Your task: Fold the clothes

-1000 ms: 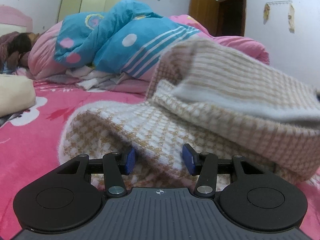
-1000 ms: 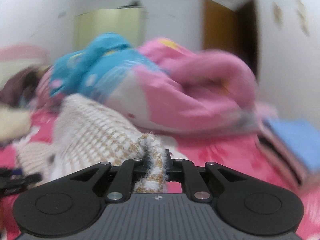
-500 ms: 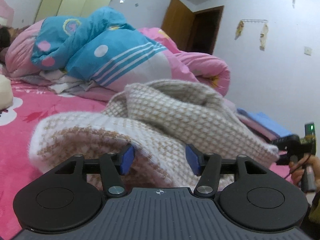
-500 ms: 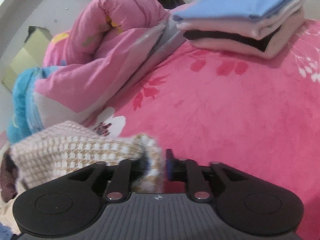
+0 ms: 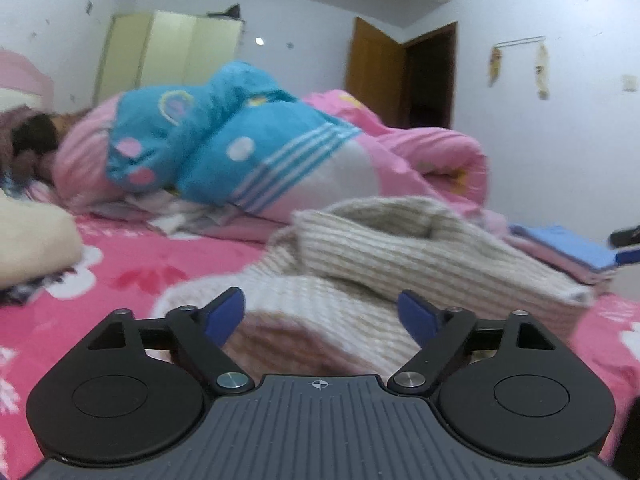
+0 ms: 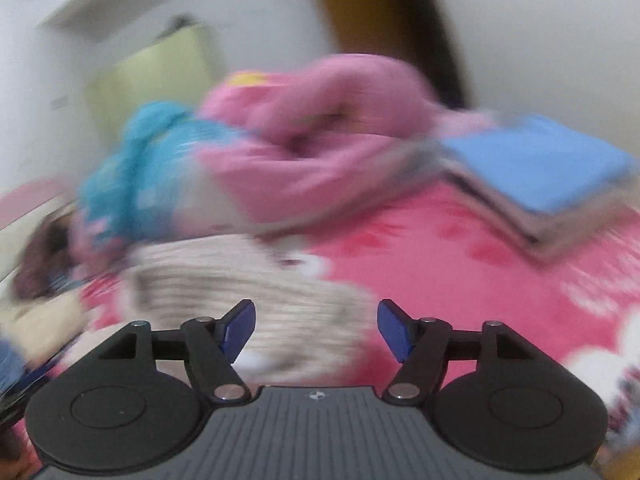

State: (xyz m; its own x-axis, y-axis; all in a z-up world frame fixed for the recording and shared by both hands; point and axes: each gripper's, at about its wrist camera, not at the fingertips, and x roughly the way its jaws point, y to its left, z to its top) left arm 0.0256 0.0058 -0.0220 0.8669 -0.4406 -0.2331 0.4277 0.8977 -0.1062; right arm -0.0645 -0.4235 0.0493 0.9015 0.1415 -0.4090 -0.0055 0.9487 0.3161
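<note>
Lying bunched on the pink bed (image 5: pixel 132 280), the beige knitted sweater (image 5: pixel 360 264) is seen at lower centre of both views. The left tongs (image 5: pixel 320 312) and right tongs (image 6: pixel 316 328) are opening, their blue pads clear of the knit. A stack of folded clothes (image 6: pixel 552 184) is seen at the right.

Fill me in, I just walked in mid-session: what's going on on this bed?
A person is folding clothes with two handheld grippers. The beige knit sweater lies bunched on the pink bedsheet. The left gripper and right gripper are both opening, pads clear of it. A folded stack sits nearby.
</note>
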